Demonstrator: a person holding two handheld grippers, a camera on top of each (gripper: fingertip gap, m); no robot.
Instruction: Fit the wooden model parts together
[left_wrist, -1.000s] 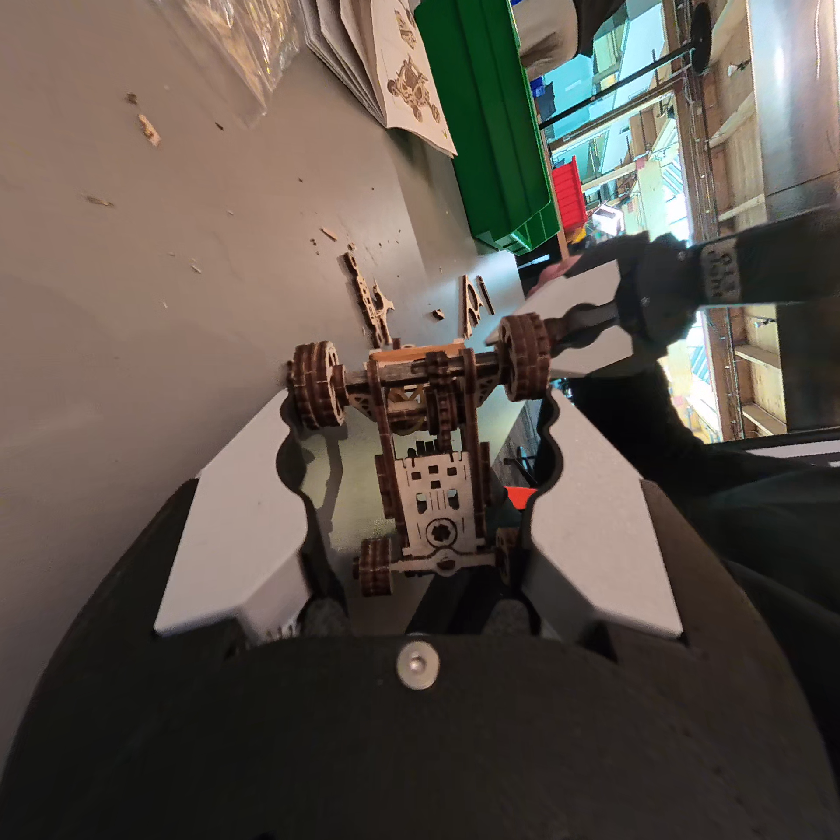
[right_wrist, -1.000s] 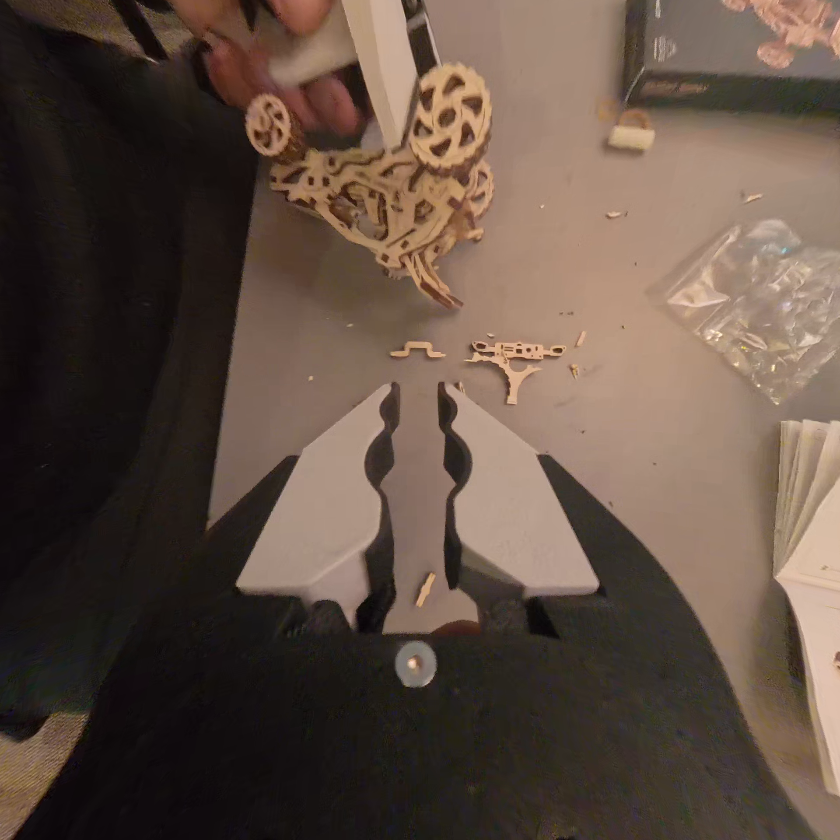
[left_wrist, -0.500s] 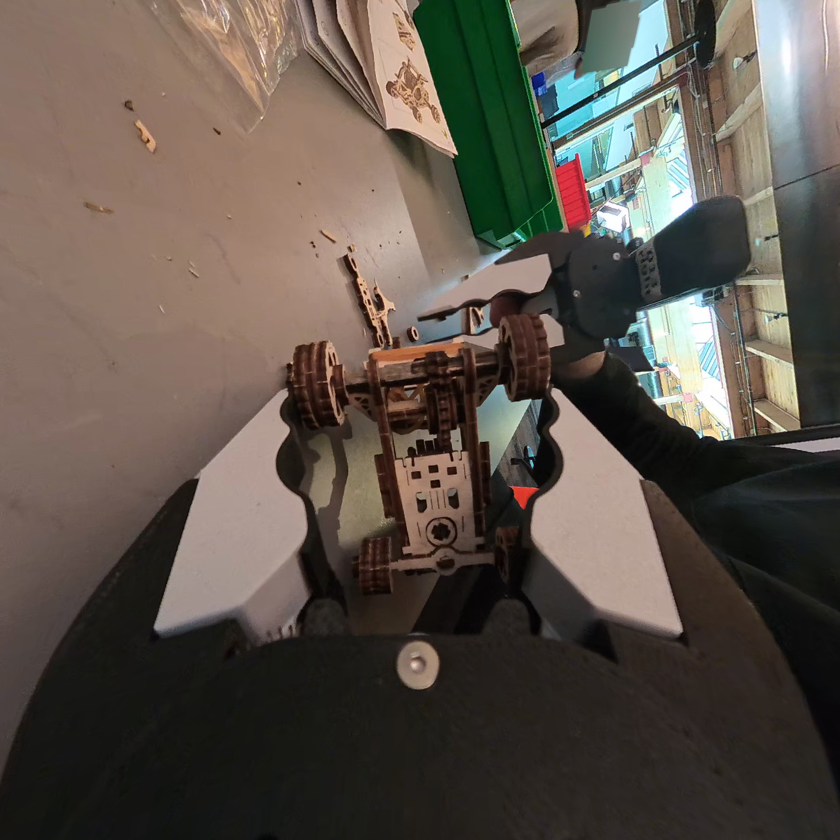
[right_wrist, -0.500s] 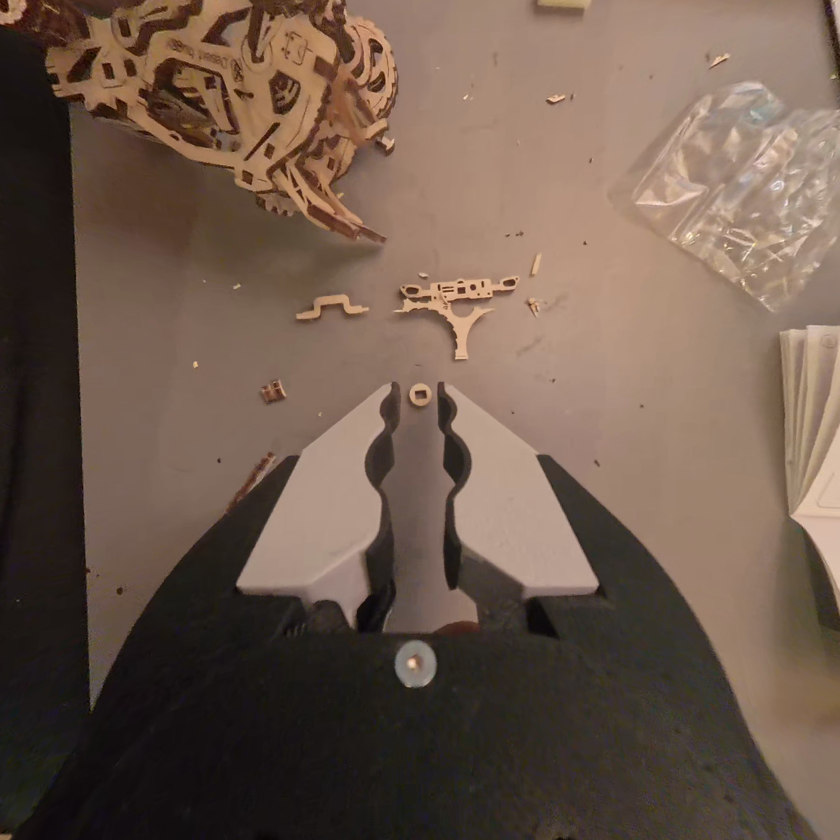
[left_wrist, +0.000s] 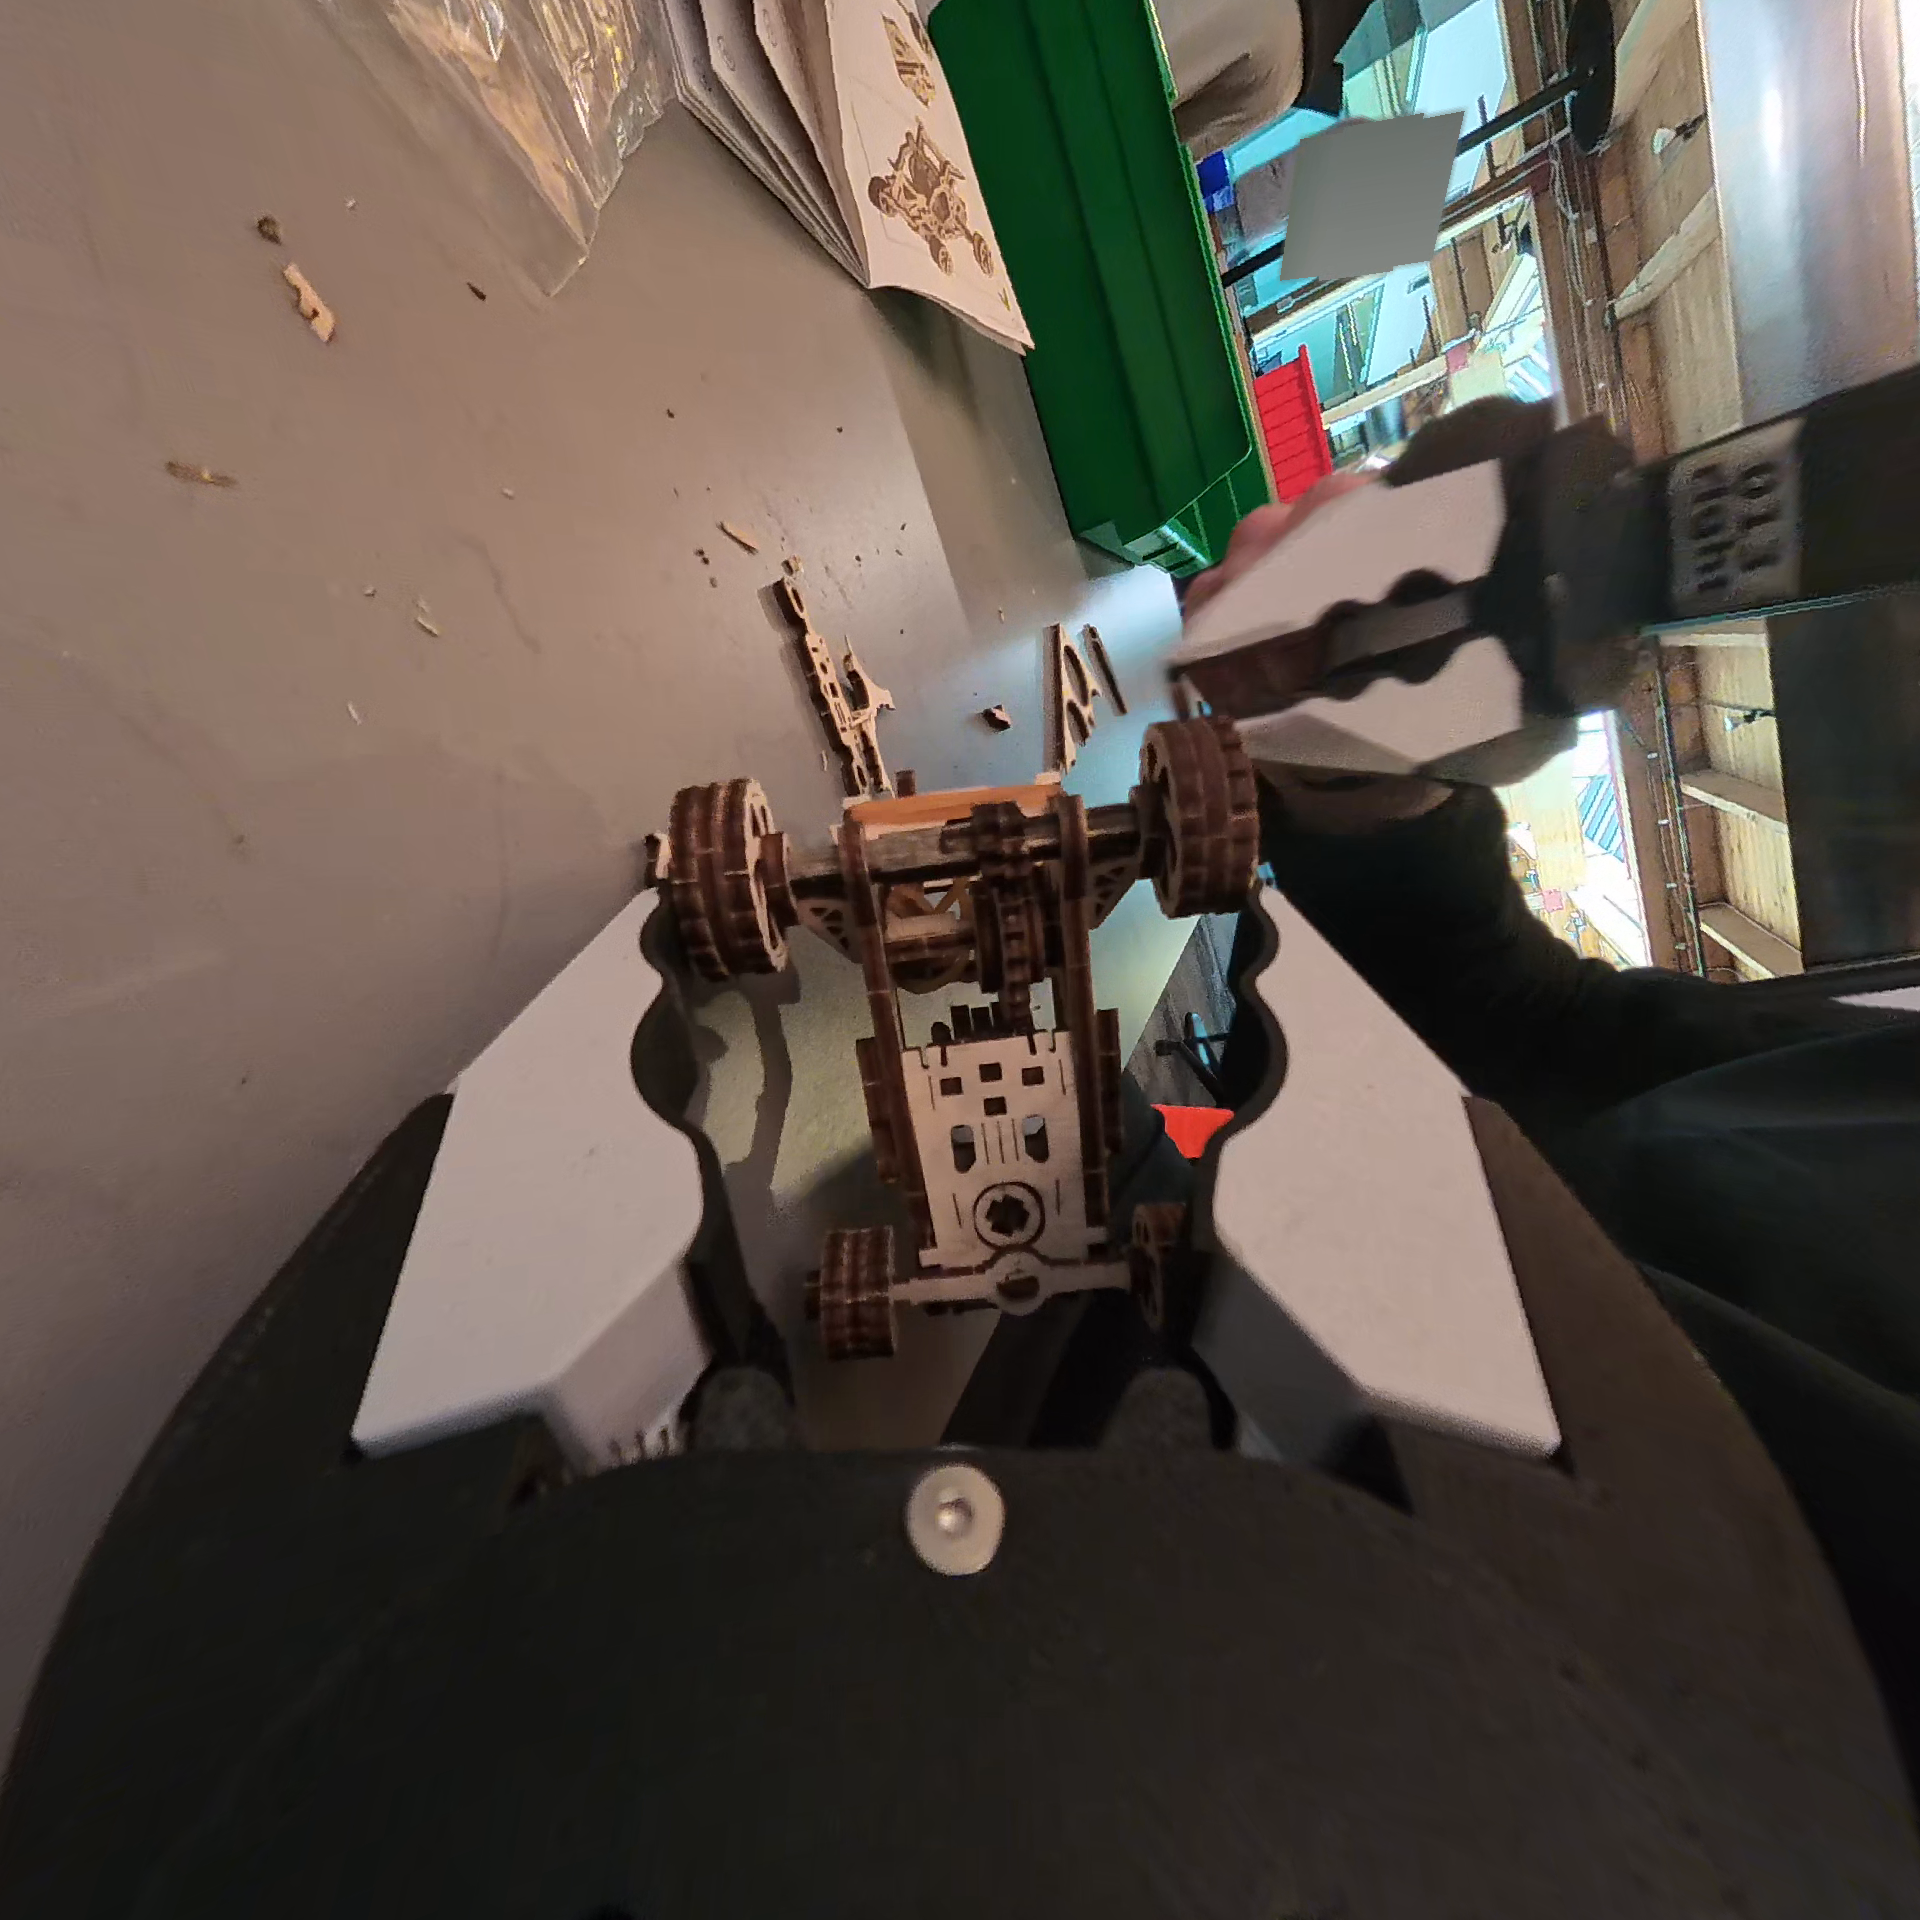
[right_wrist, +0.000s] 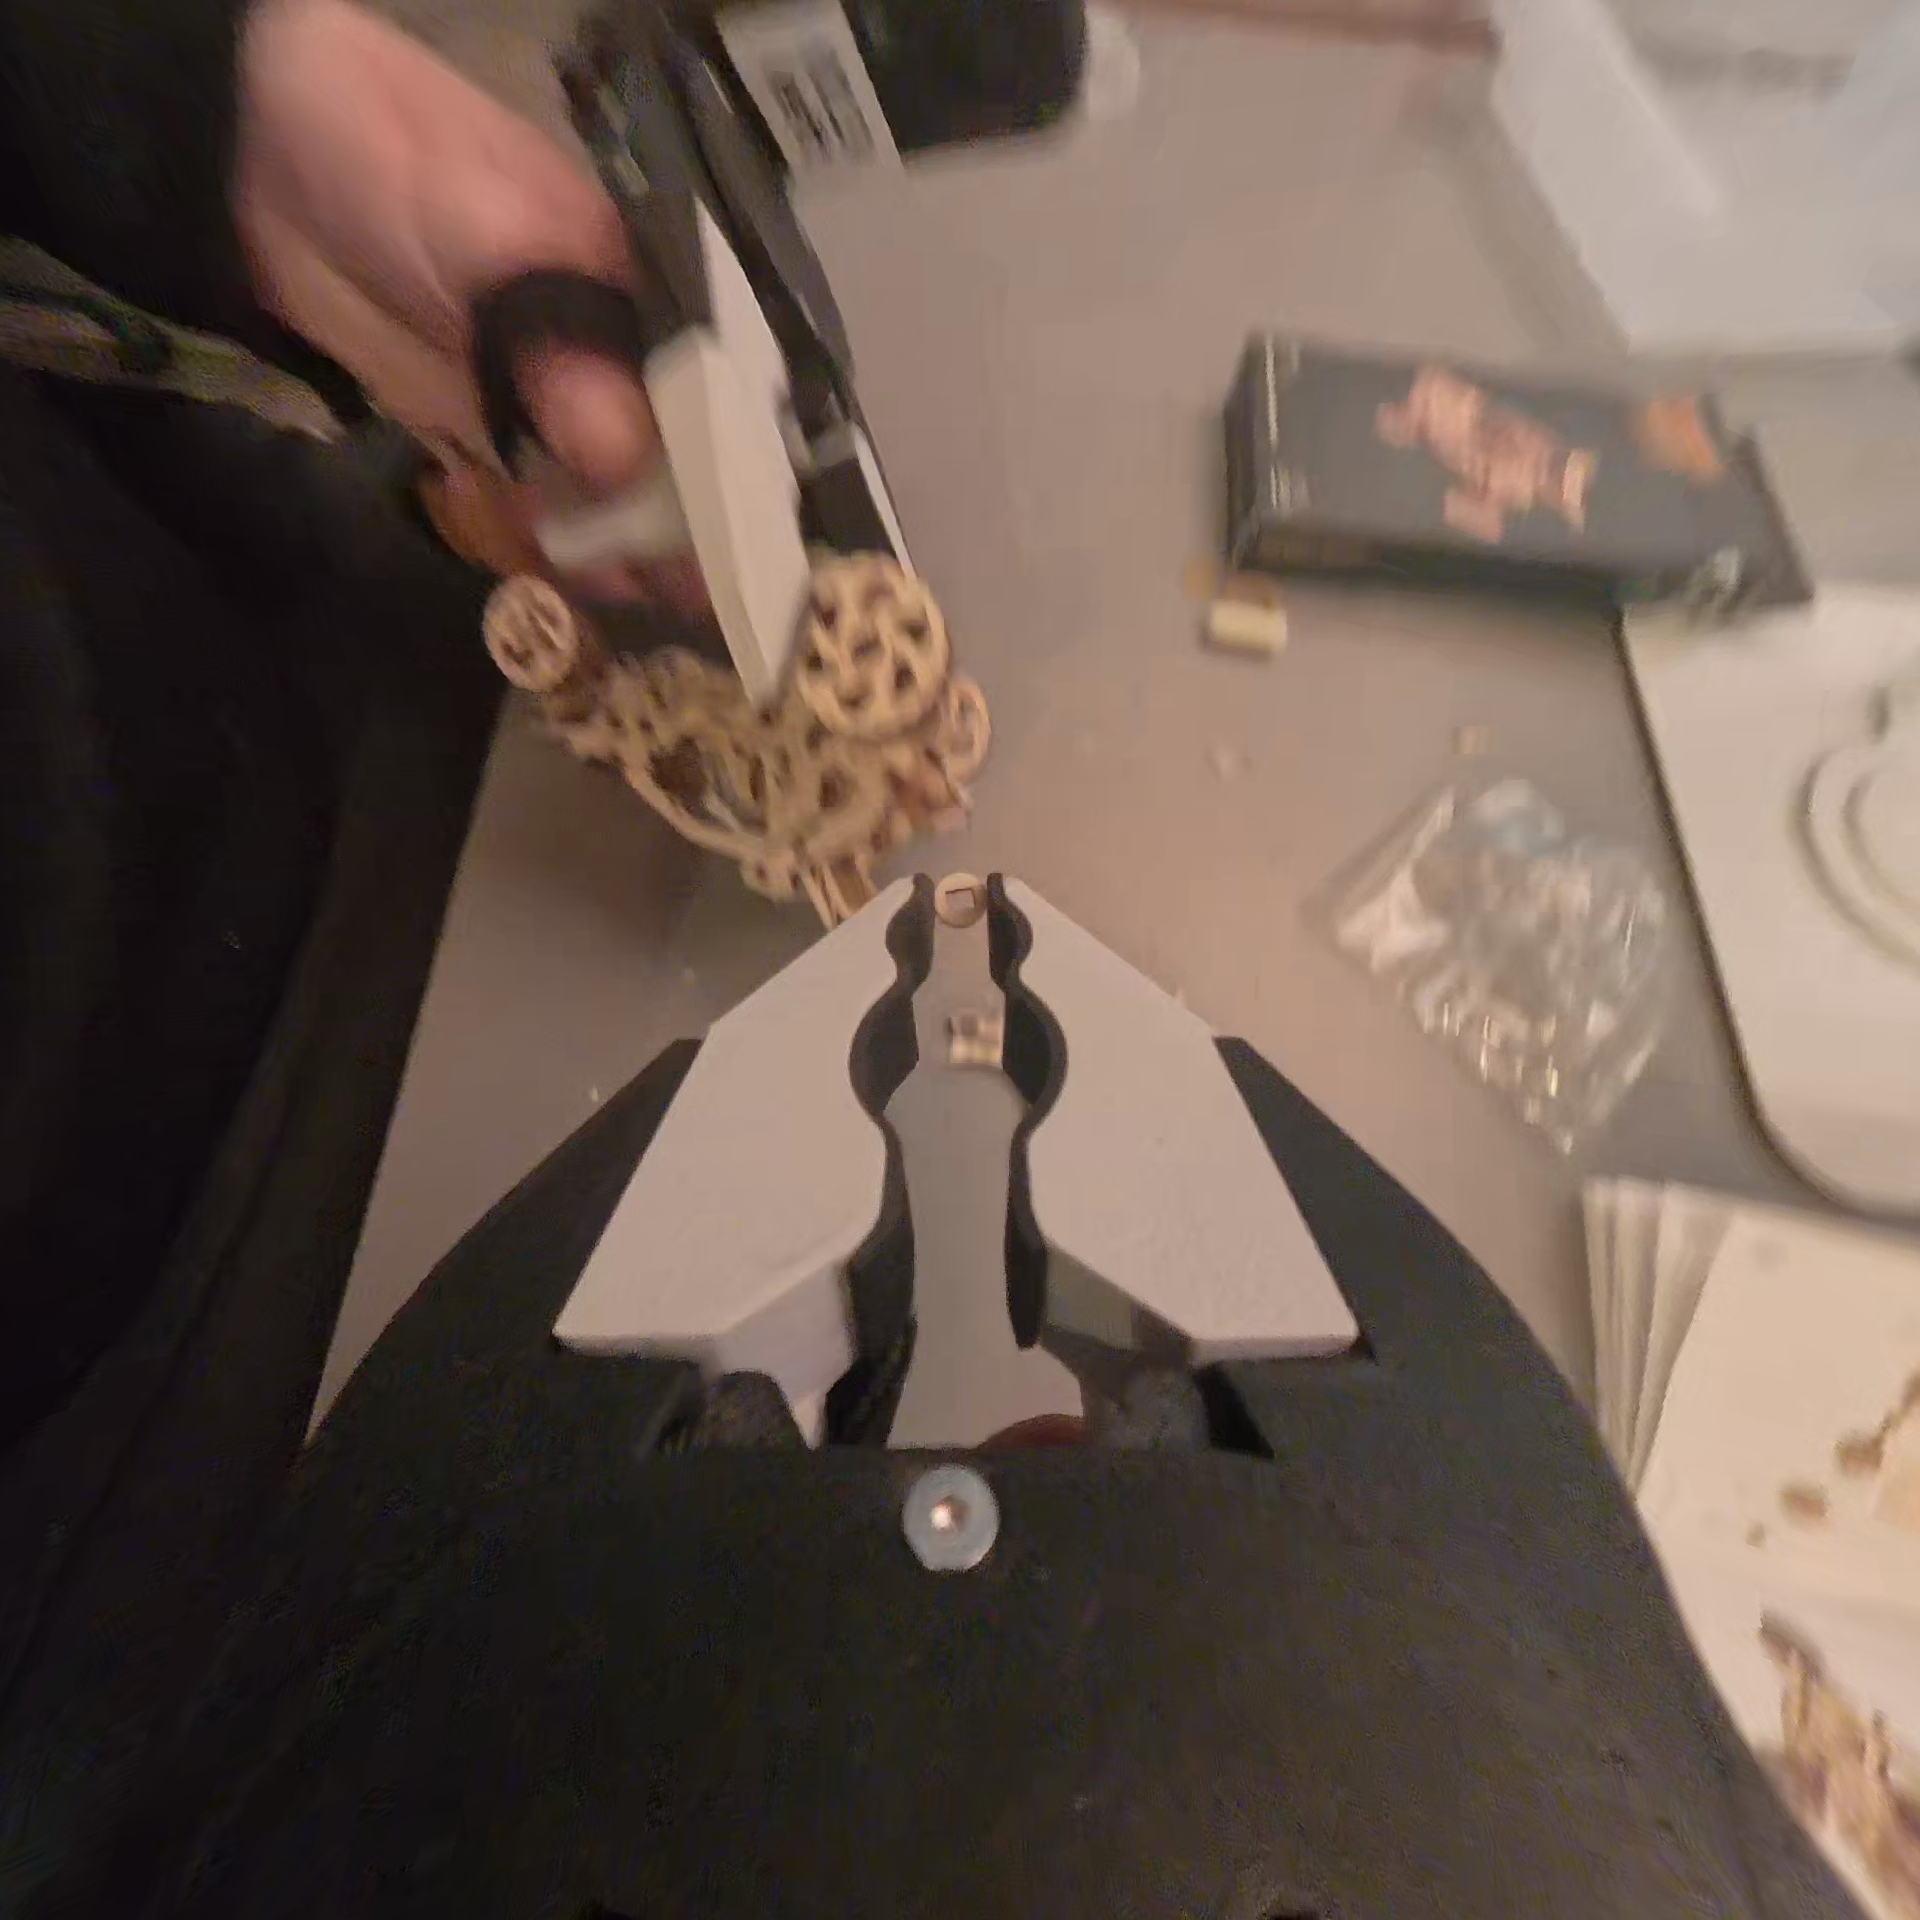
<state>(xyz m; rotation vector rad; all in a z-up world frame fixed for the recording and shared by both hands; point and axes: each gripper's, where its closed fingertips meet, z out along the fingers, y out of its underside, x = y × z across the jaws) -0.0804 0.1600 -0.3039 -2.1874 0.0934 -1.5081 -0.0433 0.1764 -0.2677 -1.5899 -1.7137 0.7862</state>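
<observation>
Wooden ring (right_wrist: 958, 896) pinched in right claw (right_wrist: 954, 902) by the car (left_wrist: 977, 1049), left claw (left_wrist: 956, 935) clamping it; slight misalignment could pop it loose.

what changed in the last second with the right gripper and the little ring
The right gripper went down to the small round wooden ring on the grey table, closed on it, and lifted it toward the wooden model car. The left gripper kept holding the car in the same pose.

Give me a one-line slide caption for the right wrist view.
Right hand-held gripper pinching a small wooden ring at its fingertips, close to the wooden model car held by the left hand-held gripper.
</observation>
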